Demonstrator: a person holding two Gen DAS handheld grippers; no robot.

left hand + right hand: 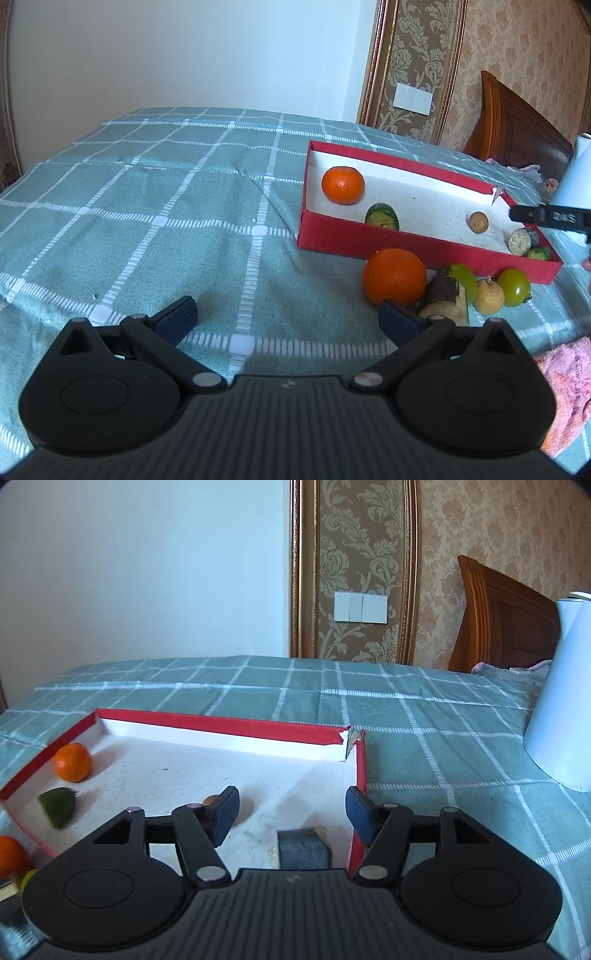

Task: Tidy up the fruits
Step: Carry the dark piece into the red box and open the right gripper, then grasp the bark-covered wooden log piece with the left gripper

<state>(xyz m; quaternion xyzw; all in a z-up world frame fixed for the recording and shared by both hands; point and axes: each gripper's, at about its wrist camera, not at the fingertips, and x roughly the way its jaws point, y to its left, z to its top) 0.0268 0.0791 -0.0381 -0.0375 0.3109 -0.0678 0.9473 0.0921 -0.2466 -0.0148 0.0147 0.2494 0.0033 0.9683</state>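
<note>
A red box with a white floor lies on the checked cloth. In it are a small orange, a green cucumber piece, a brown round fruit and a dark cut stub. Outside its front wall sit a large orange, a peeled dark-skinned chunk, a pale round fruit and two green fruits. My left gripper is open just short of the large orange. My right gripper is open over the box's right end, the dark stub on the floor below it.
A tall white jug stands right of the box. A pink towel lies at the near right. A wooden headboard and patterned wall are behind. Bare checked cloth stretches left of the box.
</note>
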